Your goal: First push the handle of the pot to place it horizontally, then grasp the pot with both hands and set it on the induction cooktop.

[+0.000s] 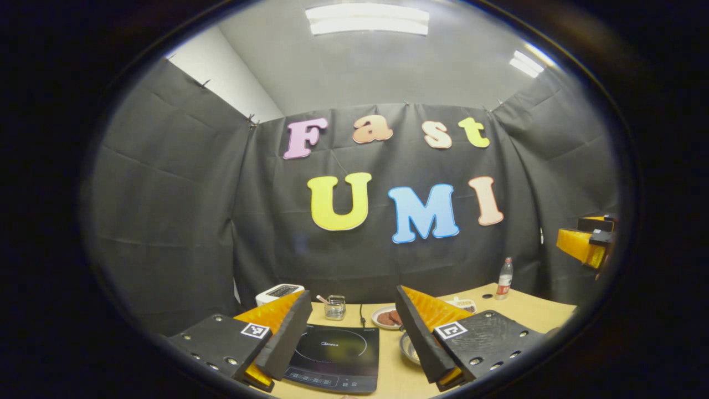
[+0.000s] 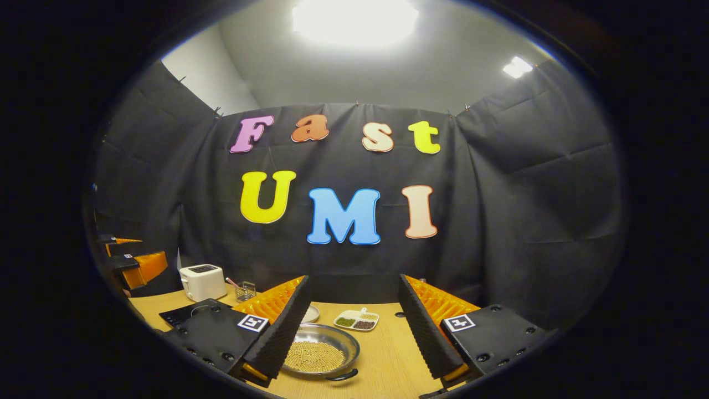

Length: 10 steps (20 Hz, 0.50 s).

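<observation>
Fingers (image 2: 288, 316) spread wide above pot (image 2: 320, 351), table (image 2: 388, 360) edge near.

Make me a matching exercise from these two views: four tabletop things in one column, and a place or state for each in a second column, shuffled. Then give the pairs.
Things:
1. pot
2. induction cooktop
3. toaster
4. bottle

Places or states:
A. stands upright near the table's far right corner, left gripper view
B. holds small pale grains
C. white, by the back wall at the table's left
D. flat, dark, nothing on it, between the left gripper's fingers

Pairs: 1-B, 2-D, 3-C, 4-A
</observation>
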{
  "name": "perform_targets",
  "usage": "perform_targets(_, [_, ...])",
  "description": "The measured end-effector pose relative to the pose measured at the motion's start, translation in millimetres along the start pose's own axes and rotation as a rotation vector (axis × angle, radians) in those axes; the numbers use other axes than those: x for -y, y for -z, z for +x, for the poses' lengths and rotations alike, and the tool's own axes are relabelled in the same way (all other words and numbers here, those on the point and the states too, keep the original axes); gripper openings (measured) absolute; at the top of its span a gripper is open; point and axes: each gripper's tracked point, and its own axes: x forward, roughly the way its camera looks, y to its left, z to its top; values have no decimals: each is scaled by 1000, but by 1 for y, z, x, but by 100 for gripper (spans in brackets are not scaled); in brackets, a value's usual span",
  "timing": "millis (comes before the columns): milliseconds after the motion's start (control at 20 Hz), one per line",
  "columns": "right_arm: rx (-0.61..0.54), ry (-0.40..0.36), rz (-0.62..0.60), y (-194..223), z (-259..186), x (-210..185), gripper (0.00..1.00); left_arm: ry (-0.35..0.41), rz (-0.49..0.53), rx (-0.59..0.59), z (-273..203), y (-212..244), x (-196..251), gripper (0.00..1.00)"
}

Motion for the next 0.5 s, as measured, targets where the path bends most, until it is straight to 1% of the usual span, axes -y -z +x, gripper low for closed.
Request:
perform_targets(50, [1, -4, 3, -1, -1, -2, 96, 0, 0, 1, -1, 0, -1, 89])
perform_targets(100, [0, -5, 5, -1, 0, -3, 96, -1, 2, 2, -1, 0, -1, 89])
perform_targets(150, [-3, -7, 5, 1, 0, -4, 87, -1, 4, 2, -1, 0, -2, 92])
perform_targets(250, [-6, -7, 3, 3, -1, -7, 80, -1, 5, -2, -1, 1, -5, 92])
perform_targets(300, [-6, -2, 1, 3, 0, -6, 76, -1, 3, -2, 0, 1, -5, 89])
perform_targets(350, [-7, 0, 0, 3, 0, -7, 66, -2, 3, 0, 0, 1, -7, 89])
perform_targets(400, [-9, 3, -2, 2, 1, -8, 65, -3, 2, 2, 0, 0, -8, 89])
perform_targets(450, [-12, 5, -5, 5, 1, -8, 53, -4, 2, 4, -1, 1, -10, 89])
perform_targets(500, [-18, -12, -6, 7, 1, -14, 49, -3, 3, 3, 0, 1, -12, 89])
